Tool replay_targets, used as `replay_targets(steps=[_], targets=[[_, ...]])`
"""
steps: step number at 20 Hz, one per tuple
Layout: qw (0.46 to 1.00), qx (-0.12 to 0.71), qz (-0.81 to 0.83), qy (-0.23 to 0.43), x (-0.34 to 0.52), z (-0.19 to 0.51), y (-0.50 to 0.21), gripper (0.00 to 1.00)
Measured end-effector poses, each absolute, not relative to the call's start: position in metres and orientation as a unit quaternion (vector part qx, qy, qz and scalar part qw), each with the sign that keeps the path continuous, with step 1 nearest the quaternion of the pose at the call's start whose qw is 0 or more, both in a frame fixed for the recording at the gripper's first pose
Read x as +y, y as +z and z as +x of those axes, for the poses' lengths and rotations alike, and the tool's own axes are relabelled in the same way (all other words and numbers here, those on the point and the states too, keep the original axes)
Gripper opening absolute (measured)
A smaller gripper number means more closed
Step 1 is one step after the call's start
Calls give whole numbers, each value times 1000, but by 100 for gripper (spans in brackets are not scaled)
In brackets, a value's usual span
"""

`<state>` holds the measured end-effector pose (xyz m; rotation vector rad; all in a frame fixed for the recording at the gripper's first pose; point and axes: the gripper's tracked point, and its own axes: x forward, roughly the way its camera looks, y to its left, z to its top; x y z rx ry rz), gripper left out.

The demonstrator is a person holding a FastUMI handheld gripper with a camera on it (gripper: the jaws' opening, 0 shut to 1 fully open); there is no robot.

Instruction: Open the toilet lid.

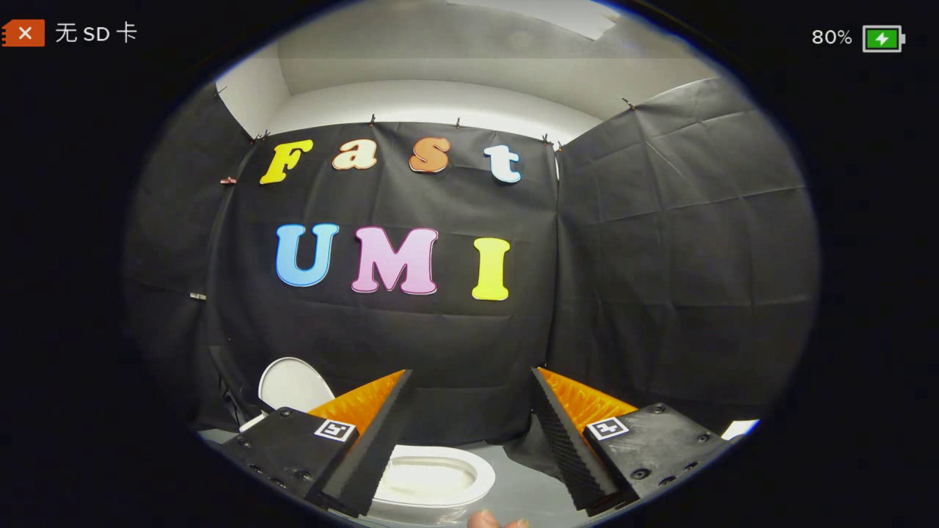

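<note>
Two ribbed black fingers of our hand-held gripper stand wide apart with nothing between them, pointing at the booth's black cloth wall while a small white toilet sits low on the grey floor, just below and between the fingers, nearer the left one. The white lid appears already upright, leaning back behind the left finger against the cloth, and the oval seat and bowl lie bare to view, so we judge the task close to done or done. If the lid needs any more travel, we judge the good way is to come down and leftward toward its rim, keep the fingers wide, and nudge the top edge back with the flat of one finger rather than pinch it, since a thin plastic lid is likely to slip from a pinch. We would push slowly and stop as soon as it rests, so it does not bounce forward and drop onto the seat. A fingertip of the holding person shows at the very bottom, beneath the gap. We cannot tell whether the lid touches the cloth.
</note>
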<state>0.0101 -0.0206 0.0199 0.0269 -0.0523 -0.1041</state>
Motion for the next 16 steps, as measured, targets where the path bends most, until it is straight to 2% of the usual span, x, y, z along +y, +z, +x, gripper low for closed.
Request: replay_targets(steps=[16], targets=[[998,-31,12,-46,-15,1,24,98]])
